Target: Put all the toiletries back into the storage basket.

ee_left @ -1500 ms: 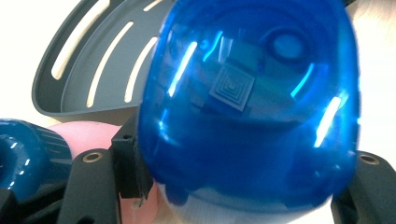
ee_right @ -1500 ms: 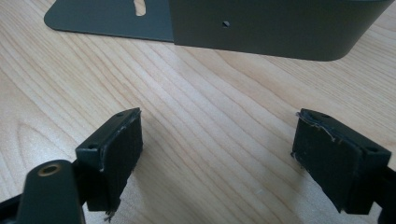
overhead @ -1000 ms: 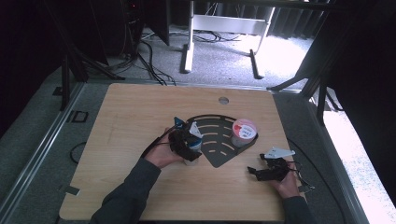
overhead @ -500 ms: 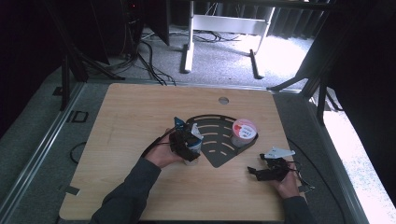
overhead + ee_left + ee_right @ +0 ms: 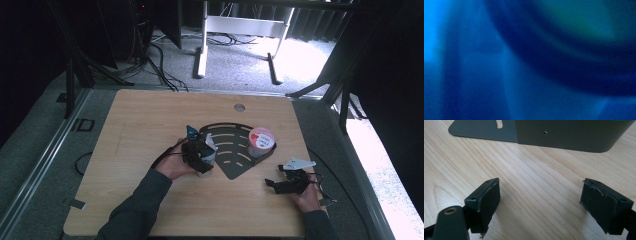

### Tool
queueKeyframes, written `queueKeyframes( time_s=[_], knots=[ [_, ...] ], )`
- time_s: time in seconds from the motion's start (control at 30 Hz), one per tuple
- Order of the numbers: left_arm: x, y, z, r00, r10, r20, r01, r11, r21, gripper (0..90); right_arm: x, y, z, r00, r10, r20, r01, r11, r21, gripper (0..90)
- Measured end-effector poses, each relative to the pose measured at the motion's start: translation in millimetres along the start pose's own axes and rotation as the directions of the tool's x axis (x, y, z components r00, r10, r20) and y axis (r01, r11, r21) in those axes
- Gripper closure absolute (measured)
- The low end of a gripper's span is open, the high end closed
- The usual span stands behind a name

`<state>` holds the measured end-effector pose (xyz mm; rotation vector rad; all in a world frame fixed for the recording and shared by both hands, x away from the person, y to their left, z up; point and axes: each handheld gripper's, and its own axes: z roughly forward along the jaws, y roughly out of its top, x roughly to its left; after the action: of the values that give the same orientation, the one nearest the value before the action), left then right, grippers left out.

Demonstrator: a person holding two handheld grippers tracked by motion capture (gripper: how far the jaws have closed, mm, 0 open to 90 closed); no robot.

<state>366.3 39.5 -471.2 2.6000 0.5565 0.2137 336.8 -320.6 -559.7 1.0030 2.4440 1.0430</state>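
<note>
The left gripper [image 5: 204,156], jaws just closing round a cup [image 5: 209,161] at the rack's [image 5: 231,165] left edge, could tip it if the grip lands off-centre; the right gripper [image 5: 541,202] waits open near the table's [image 5: 150,120] front right corner.

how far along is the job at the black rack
Done: one red-lidded tub stands on the black rack. In hand: the left claw, at the rack's left edge, has just been closing its jaws; a blue thing sits blurred right before them, grip unclear. Left: probably placing that; the right claw waits open over bare table.
</note>
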Motion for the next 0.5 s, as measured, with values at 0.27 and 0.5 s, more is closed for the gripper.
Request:
queueKeyframes(
  time_s=[0.27, 0.5],
  knots=[
    [-0.3, 0.7, -0.3, 0.9999, 0.001, 0.012, -0.001, 0.9999, 0.012, 51.4, 0.0, 0.0, 0.0, 1.0000, 0.000, 0.000, 0.000, 1.000, 0.000, 15.7],
    [-0.2, 1.7, -0.9, 0.9999, 0.009, 0.011, -0.009, 0.9995, 0.029, 52.0, 0.0, 0.0, 0.0, 1.0000, -0.001, -0.001, 0.001, 1.000, 0.000, 15.7]
  ],
)
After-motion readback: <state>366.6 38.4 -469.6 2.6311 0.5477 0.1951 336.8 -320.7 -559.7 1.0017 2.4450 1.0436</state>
